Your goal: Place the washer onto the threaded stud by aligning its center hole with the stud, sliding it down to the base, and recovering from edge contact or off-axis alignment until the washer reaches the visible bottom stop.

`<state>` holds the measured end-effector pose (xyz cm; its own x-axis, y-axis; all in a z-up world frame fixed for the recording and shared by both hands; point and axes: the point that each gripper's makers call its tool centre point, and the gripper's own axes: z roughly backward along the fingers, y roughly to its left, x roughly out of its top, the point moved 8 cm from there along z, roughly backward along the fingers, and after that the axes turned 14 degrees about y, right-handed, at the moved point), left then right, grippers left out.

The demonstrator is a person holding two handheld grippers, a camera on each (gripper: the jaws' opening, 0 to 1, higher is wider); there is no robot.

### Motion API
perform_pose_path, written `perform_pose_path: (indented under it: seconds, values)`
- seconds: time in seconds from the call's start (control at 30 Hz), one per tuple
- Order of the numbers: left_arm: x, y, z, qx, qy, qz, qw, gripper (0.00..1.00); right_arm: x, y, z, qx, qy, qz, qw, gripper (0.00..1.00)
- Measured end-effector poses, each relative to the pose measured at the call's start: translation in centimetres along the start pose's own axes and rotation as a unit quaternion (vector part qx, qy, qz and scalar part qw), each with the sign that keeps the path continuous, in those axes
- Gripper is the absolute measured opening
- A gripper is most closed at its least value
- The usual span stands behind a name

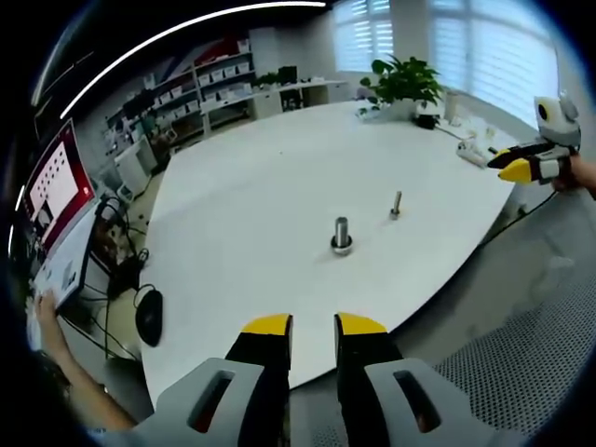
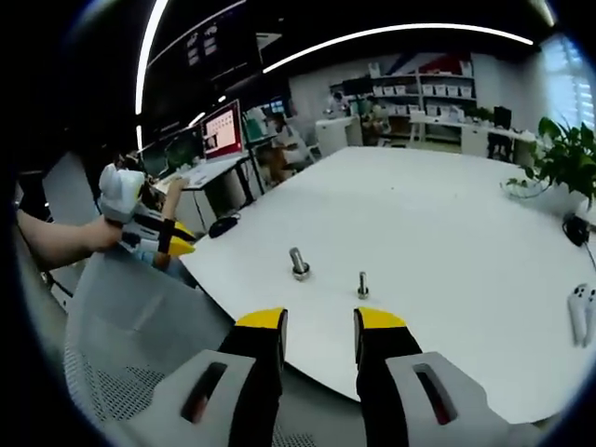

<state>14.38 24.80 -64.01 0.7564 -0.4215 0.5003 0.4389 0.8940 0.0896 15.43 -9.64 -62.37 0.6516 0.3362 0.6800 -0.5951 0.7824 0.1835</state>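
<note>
Two upright metal studs stand near the front edge of the white table [image 1: 261, 186]. The thicker stud [image 1: 342, 233] has a wider ring around its foot; I cannot tell whether that ring is the washer. The thinner stud [image 1: 396, 204] stands a little to its right. In the right gripper view the thick stud [image 2: 299, 263] is left of the thin stud [image 2: 362, 284]. My left gripper [image 1: 314, 326] is open and empty, off the table's edge. My right gripper [image 2: 320, 321] is also open and empty, short of the table [image 2: 438, 214]. Each gripper is seen from the other: right gripper [image 1: 518, 169], left gripper [image 2: 160, 240].
A potted plant [image 1: 402, 82] and small items sit at the table's far side. A black mouse [image 1: 149, 317] and a monitor [image 1: 58, 186] are on a side desk. A white controller [image 2: 579, 312] lies on the table. A mesh chair [image 2: 121, 345] is below the grippers.
</note>
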Motion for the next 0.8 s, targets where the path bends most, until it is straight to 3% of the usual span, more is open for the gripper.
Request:
perform_pose_path:
  seconds: [0.8]
  values:
    - [0.33, -0.15, 0.36, -0.010, -0.023, -0.001, 0.9997, 0.15, -0.23, 0.39, -0.24, -0.006, 0.015, 0.025, 0.9996, 0.31]
